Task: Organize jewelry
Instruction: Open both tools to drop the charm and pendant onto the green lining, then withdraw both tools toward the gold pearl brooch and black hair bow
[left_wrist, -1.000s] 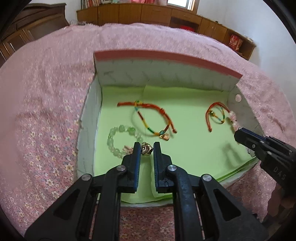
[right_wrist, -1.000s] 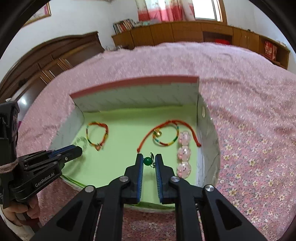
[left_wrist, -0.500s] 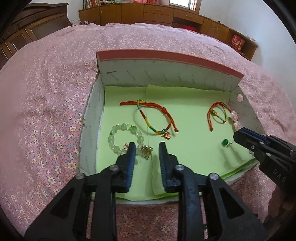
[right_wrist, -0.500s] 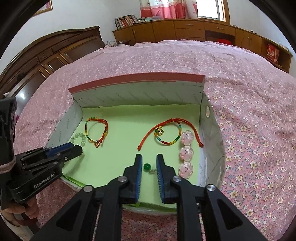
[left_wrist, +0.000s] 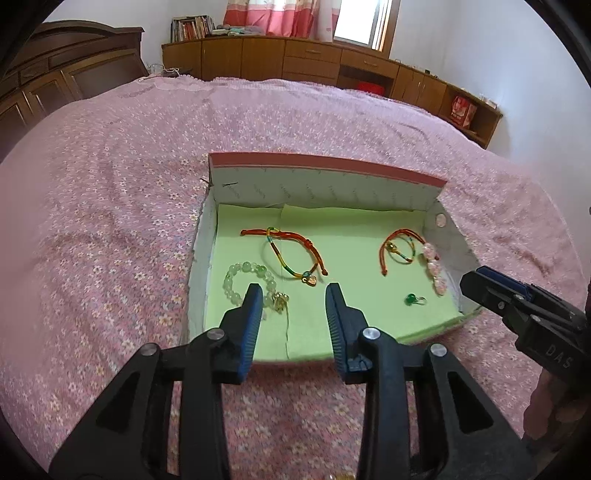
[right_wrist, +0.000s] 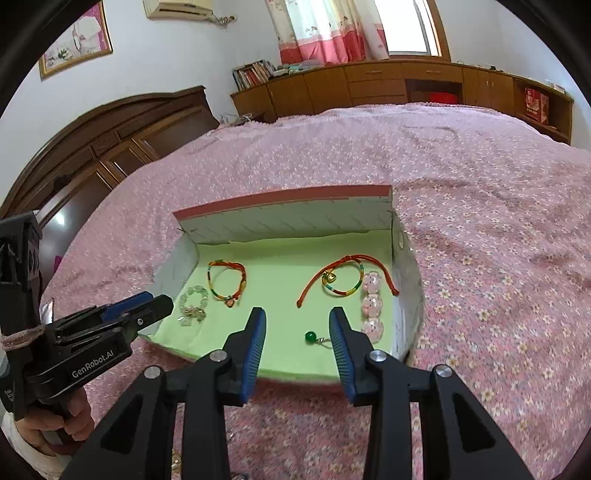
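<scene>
Bed covered by pink floral bedspread (left_wrist: 110, 206). Dark wooden headboard (right_wrist: 110, 147) at its left edge. Low wooden cabinets (right_wrist: 388, 85) line the far white wall; books (right_wrist: 255, 74) on top. Window with pink curtains (right_wrist: 325, 29), daylight entering. Framed picture (right_wrist: 75, 40), air conditioner (right_wrist: 177, 7) above

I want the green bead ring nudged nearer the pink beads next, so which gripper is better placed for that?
Right. The right gripper is open, and the green bead ring lies just ahead between its fingers. The left gripper is open by the pale green bracelet, across the box.
</scene>
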